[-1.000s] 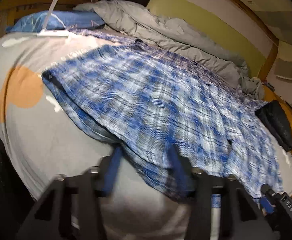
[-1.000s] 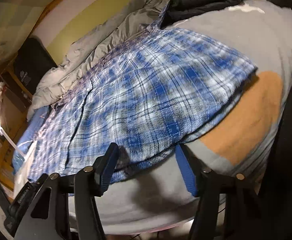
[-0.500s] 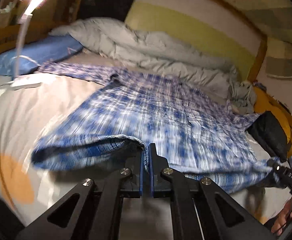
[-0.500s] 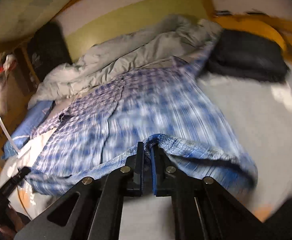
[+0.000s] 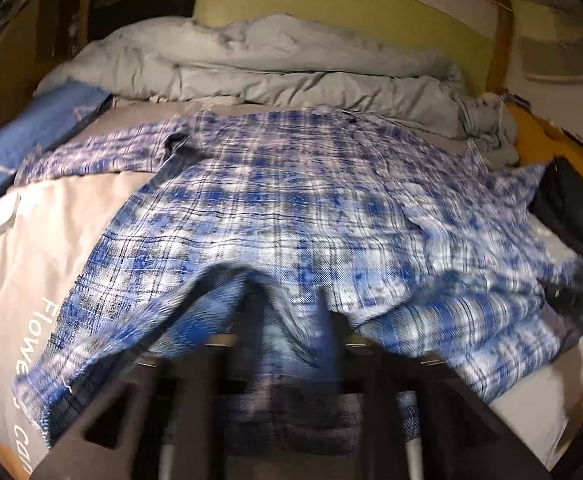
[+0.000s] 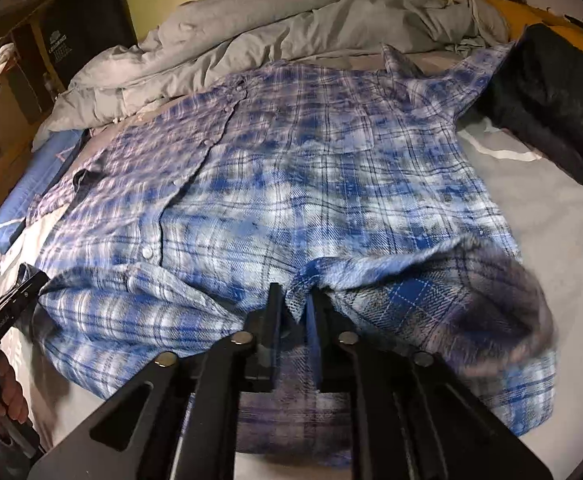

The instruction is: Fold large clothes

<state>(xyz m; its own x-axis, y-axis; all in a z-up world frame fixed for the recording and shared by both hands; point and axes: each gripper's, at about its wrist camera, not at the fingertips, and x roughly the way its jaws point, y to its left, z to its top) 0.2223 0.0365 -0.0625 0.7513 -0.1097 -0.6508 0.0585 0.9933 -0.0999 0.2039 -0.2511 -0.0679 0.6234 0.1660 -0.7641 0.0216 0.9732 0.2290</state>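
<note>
1. Lying spread across the bed (image 6: 539, 216): blue plaid shirt (image 6: 299, 184), button placket running up its left half in the right wrist view, near hem lifted off the sheet and bunched.
2. Pinching that raised hem at the shirt's near edge: right claw (image 6: 296, 304), fingers nearly closed with a fold of plaid cloth between them.
3. Reaching under the same near hem, further along it: left claw (image 5: 287, 300), blurred, fingers parted, cloth draping over and between them; hard to tell whether any grip is being kept on the fabric.
4. Showing at the shirt's near left corner in the right wrist view: the other gripper's body with a hand (image 6: 7, 396) wrapped around it.
5. Lying bunched beyond the shirt's collar end: grey duvet (image 5: 275, 68).
6. Resting beside the shirt's far sleeve: blue pillow (image 5: 31, 136).
7. Sitting against the opposite sleeve: black bundle (image 6: 551, 92).
</note>
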